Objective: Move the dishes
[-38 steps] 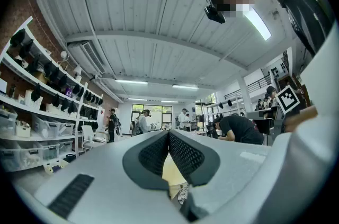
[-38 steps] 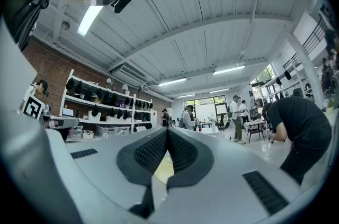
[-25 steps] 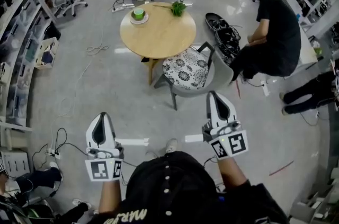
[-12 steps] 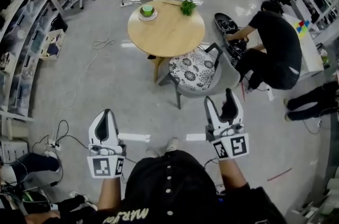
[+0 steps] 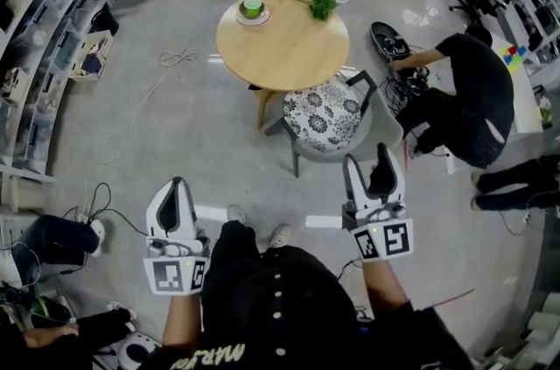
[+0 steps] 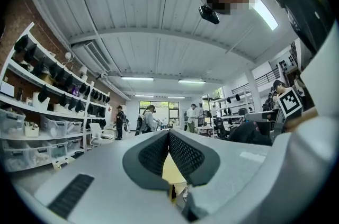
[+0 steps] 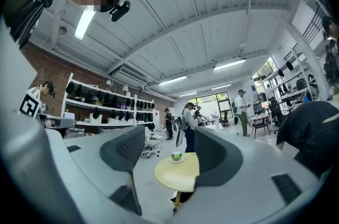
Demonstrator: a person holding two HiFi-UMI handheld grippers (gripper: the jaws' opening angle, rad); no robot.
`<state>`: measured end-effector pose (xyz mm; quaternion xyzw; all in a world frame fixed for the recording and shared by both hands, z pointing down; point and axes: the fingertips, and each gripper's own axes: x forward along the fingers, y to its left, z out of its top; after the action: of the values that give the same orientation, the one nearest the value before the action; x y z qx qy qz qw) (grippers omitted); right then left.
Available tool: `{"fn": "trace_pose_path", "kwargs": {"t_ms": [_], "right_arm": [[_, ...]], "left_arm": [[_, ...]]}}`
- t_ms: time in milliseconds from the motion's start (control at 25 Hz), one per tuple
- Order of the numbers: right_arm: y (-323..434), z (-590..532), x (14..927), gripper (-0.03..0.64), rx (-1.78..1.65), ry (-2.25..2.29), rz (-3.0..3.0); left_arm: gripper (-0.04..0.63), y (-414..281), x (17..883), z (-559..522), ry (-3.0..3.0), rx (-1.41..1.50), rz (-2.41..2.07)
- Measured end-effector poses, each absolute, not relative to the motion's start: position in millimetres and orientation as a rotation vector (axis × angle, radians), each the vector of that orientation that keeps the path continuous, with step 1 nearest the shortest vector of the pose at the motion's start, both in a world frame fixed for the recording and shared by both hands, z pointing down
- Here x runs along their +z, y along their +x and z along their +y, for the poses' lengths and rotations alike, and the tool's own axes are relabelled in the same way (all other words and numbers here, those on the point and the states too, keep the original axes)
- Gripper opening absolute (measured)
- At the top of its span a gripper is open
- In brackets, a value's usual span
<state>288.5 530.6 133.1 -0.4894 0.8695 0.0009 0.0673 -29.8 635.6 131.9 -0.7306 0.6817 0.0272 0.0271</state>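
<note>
a grey polished floor [image 5: 175, 123] fills most of the head view. storage shelves [image 5: 35, 27] run down its left side, and loose cables [image 5: 175, 58] trail across it. a round wooden table [image 5: 280, 45] stands well ahead of the wearer. a person in black [image 5: 477, 97] crouches on the floor to the right of the table, over a dark board-like thing [image 5: 389, 45]. an armchair with a black-and-white patterned cushion [image 5: 325, 116] sits against the table's near edge, between the wearer and the tabletop.

the left gripper [image 5: 175, 185] is held low in front of the body, well short of the table. its own view shows the jaws pressed together with nothing between them. the right gripper [image 5: 367, 157] is level with it on the other side. its jaws have just swung apart and then eased in a little, and they now stand spread with only open air between them. its view frames the distant table through the gap.

a small leafy plant [image 5: 323, 5] lies at the table's far right edge. the dishes are at the far left edge: a green cup [image 5: 253, 7] standing on a pale saucer [image 5: 253, 18], untouched.

each gripper's cube carries a black-and-white square marker [image 5: 172, 276]. two white tape strips [image 5: 214, 213] lie on the floor by the wearer's feet. white lettering on the wearer's black top [image 5: 280, 307] is upside down and cut off, and it cannot be read in full.
</note>
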Motion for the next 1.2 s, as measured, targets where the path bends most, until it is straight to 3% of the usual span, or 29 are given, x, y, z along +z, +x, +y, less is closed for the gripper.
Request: {"fn": "trace_pose_path", "kwargs": {"t_ms": [400, 960, 1200], "right_arm": [[239, 441, 156, 0.265, -0.006, -1.521, 2.624], [114, 275, 102, 0.264, 0.088, -1.552, 2.552], [98, 230, 120, 0.264, 0.042, -1.588, 2.582]], "left_arm": [[0.003, -83, 155, 536, -2.286, 0.104, 2.094], [0.003, -195, 109, 356, -2.348, 0.172, 1.941], [0.003, -208, 125, 307, -2.400, 0.159, 1.953]]}}
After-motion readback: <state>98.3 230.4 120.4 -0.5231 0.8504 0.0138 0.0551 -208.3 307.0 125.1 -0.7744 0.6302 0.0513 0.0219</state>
